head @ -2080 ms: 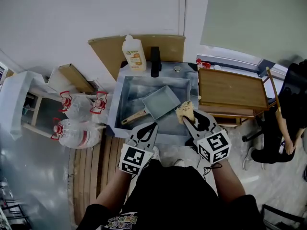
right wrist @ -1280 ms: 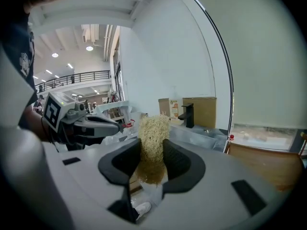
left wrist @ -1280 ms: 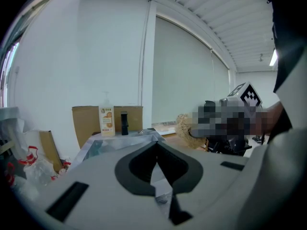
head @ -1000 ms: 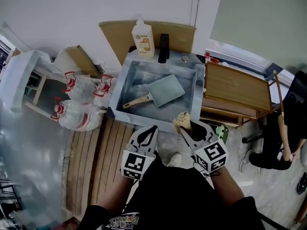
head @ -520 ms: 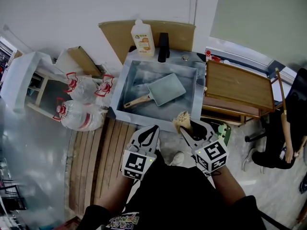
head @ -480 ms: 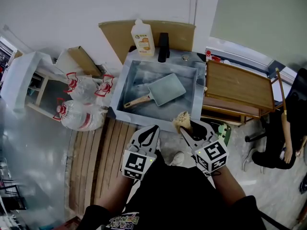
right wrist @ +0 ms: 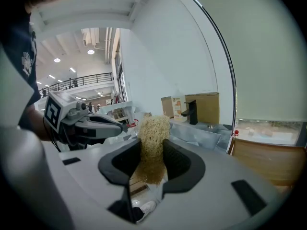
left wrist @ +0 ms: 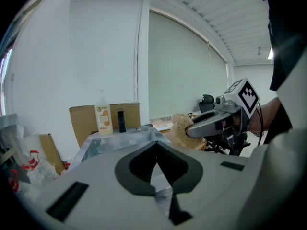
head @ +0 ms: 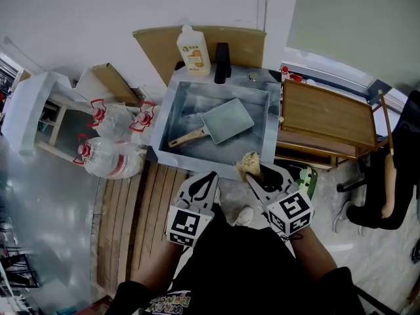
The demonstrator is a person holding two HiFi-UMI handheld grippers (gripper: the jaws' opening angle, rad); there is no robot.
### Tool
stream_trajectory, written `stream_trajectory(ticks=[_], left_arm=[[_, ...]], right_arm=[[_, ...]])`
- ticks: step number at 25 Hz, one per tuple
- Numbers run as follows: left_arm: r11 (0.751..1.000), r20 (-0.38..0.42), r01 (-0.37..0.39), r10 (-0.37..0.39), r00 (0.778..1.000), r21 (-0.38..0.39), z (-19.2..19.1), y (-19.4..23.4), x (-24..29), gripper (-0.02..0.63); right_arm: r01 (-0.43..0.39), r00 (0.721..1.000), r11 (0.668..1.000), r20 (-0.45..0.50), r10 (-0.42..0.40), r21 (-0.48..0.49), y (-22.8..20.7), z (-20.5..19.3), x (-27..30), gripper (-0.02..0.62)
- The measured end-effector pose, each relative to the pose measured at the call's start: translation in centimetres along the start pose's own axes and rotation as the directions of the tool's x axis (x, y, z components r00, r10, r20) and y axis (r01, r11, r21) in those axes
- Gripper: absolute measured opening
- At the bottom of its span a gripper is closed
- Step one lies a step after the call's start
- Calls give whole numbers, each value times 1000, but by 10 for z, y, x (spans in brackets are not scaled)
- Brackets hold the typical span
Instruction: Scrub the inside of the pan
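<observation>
Against a plain white wall stands a metal sink [head: 269,120], with a soap bottle [head: 193,51] and a black tap [head: 222,63] at its back edge and a wooden trolley [head: 325,120] just beside it. The pan [head: 228,121], a rectangular grey one with a wooden handle, lies flat in the sink basin and nothing touches it.

What has changed is the person's reach. A couple of seconds ago both claws were over the basin, with the scrubber close to the pan's near corner. Now they are drawn back to the person's side of the front rim, held level side by side, and they have kept still there for the last second. The left claw [head: 210,176] is closed and empty. The right claw [head: 258,172] is clamped on the tan fibrous scrubber [right wrist: 153,133], which sticks up out of its jaws.

To my eye that is a pause or a finish: no scrubbing is under way, and the tool is well apart from the pan's inside.
</observation>
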State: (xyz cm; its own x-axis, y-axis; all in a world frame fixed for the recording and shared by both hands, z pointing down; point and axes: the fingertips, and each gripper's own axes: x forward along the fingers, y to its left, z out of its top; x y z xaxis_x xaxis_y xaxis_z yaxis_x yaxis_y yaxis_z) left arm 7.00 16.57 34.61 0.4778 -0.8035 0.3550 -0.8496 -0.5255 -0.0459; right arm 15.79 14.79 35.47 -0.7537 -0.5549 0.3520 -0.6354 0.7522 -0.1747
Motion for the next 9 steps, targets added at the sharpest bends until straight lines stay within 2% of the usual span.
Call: stream_trajectory(ticks=[9], left_arm=[[1000,-9,8,-8,1000,5,-3,-6,4,9]], right_arm=[[0,1000,1000,2,0,11,-2,-4,-3,144]])
